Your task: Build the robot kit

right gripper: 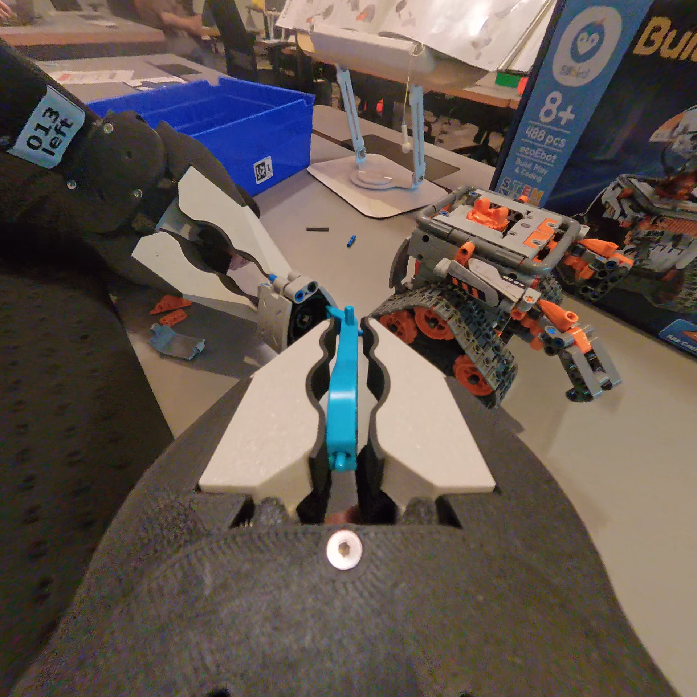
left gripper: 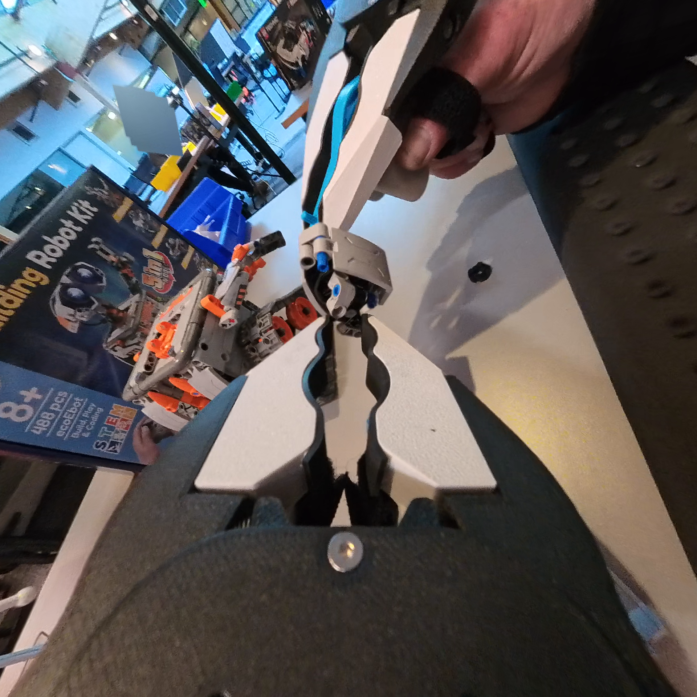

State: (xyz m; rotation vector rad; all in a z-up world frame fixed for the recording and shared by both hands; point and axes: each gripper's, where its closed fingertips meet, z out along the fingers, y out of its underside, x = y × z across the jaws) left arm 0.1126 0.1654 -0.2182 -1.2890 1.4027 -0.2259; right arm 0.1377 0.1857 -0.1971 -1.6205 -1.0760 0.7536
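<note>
Left gripper (left gripper: 345, 320): jaws closed on a small grey brick assembly (left gripper: 345, 271), pinched at the fingertips by its black lower end. The assembly carries a grey panel, short grey tubes and blue pins, and is held clear of the desk (left gripper: 433, 234). In the right wrist view the same gripper (right gripper: 271, 290) reaches in from the left with the assembly (right gripper: 286, 309) at its tips.

Right gripper (right gripper: 347, 324): jaws closed on a turquoise plastic tool (right gripper: 342, 388) that lies lengthwise between the fingers, its tip protruding past them. The tip sits just beside the grey brick assembly; whether they touch cannot be told. In the left wrist view the right gripper (left gripper: 320, 222) comes down from above, a hand (left gripper: 490, 75) on its handle.

Tracked brick robot (right gripper: 486, 290): grey and orange, orange wheels inside grey treads, standing on the desk to the right of both grippers.

Kit box (right gripper: 588, 151): dark blue, printed, upright behind the robot.

Blue bin (right gripper: 226, 120): on the desk behind the left gripper.

Book stand (right gripper: 381, 177): pale, with light blue struts, holding open pages, beyond the robot.

Loose parts on the desk: orange pieces (right gripper: 169, 307), a grey-blue clip (right gripper: 175, 341), a black pin (right gripper: 317, 229), a blue pin (right gripper: 351, 241).
</note>
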